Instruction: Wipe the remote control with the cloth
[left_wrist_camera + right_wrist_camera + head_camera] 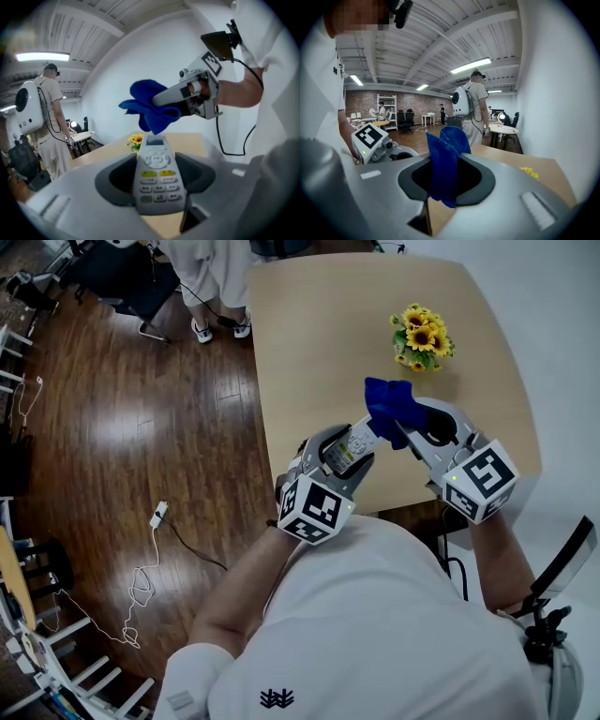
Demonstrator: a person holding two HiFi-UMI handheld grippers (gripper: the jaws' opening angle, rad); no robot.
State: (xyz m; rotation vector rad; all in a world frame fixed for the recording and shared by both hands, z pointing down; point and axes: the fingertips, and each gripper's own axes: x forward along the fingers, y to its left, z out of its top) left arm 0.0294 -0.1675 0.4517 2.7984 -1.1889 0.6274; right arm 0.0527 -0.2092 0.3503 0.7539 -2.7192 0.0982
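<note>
The cloth (389,404) is deep blue; the remote control (156,180) is pale grey with two yellow-green buttons. The left tool (354,451) and right tool (408,427) are grey, each bearing a white cube (314,507) with black square markers. The worktop (319,324) is light tan wood, the flowers (422,337) yellow with green leaves, the floor (141,427) dark brown planks.
</note>
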